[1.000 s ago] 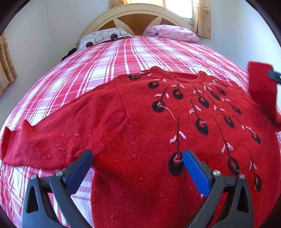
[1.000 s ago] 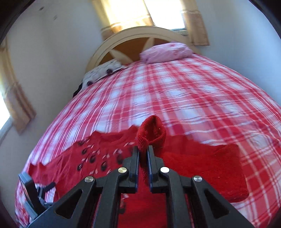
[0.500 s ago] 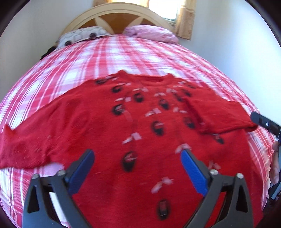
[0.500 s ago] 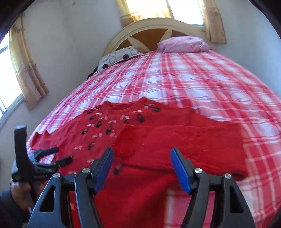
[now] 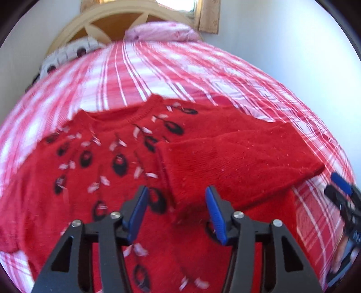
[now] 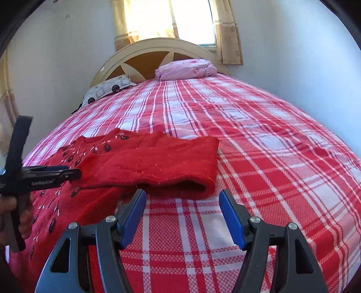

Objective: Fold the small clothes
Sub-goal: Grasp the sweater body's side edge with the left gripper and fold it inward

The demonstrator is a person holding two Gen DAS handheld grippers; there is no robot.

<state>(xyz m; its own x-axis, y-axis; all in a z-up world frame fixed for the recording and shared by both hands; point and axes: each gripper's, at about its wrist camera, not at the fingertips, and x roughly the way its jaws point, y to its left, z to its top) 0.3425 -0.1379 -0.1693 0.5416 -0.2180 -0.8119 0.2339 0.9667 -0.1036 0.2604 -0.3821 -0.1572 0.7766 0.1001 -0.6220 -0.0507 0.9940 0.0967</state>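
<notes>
Both tongs are seen apart above a bed (image 6: 259, 126) covered in a red-and-white checked spread. Left tongs (image 5: 177, 210), their blue pads (image 5: 137, 214) closing, are held over the red sweater (image 5: 67, 180), nothing clamped between them; the cuff end of the folded sleeve (image 5: 237, 162) lies just beyond the tips, though contact with the knit cannot be told through the blur. Right tongs (image 6: 182, 217) are held with pads (image 6: 232, 220) wide, over bare bedspread just off the sweater's near right edge, gripping nothing. The sweater, patterned with black ovals and pale flecks, is spread flat at the near left of the bed, its right sleeve laid back across the chest, the other sleeve stretched out to the left. A pink pillow (image 6: 187, 68) and a patterned pillow (image 6: 108, 89) are seen at the far end, against a cream headboard (image 6: 158, 48) beneath a curtained window (image 6: 171, 20). A hand (image 6: 20, 216) is visible at the left edge of the right-wrist view.
</notes>
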